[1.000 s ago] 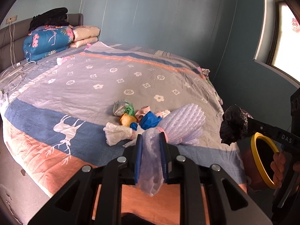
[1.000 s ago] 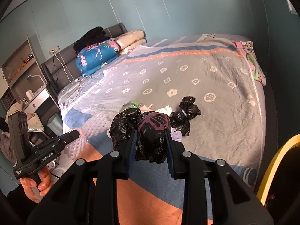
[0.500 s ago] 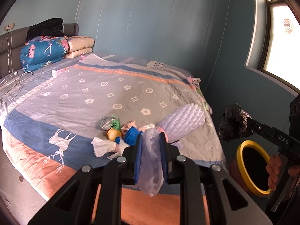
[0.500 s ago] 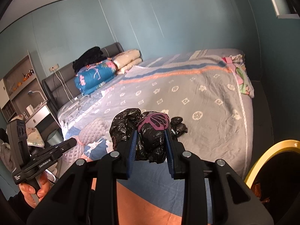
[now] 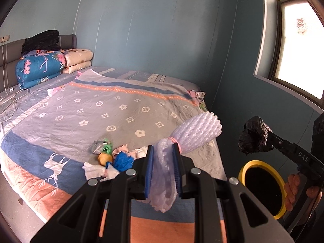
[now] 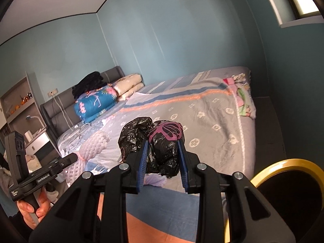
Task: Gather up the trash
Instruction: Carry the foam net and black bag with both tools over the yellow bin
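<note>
The left claw (image 5: pixel 163 168) gripped a bubble-wrap bundle (image 5: pixel 194 135); the right claw (image 6: pixel 163 158) clamped a black plastic bag (image 6: pixel 154 141). At four o'clock stood the yellow-rimmed bin (image 5: pixel 261 186). Beyond, at eleven o'clock, scraps (image 5: pixel 109 160) littered the bed (image 5: pixel 91 109).

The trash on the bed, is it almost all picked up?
Not yet. Nothing shows as binned. The left tongs hold bubble wrap, the right tongs a black bag, near the yellow-rimmed bin. A small pile of scraps is left on the bed.
</note>
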A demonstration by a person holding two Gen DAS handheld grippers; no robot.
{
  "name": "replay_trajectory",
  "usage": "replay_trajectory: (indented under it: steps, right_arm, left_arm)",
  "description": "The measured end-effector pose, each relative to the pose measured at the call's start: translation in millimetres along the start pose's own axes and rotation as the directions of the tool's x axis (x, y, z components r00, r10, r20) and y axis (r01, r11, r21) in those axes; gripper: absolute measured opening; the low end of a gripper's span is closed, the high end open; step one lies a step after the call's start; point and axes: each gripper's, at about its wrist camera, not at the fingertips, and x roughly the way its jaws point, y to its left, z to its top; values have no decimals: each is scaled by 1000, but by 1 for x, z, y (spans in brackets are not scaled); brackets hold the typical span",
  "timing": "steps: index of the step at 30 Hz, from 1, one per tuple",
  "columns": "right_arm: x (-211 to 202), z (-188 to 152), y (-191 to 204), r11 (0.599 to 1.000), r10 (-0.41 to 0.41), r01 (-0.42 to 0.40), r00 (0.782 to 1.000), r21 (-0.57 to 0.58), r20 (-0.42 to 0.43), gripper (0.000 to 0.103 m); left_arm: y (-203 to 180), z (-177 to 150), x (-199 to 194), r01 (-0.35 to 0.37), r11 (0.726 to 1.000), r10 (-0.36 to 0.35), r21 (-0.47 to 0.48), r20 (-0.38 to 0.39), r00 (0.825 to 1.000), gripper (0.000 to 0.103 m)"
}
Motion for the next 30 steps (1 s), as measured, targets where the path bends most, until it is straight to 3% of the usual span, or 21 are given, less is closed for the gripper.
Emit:
replay_trajectory:
  steps: [15,30]
  right_arm:
    - [-64,2,-57,986,-156,150,983,66,93,28]
    - [-100,-13,-132,936,-328,311,941,168,86,28]
  left_arm:
    - [-82,8,16,109,992,-109,59,-11,994,18]
    - [-173,-18,66,231,955,-201,185,-167,965,19]
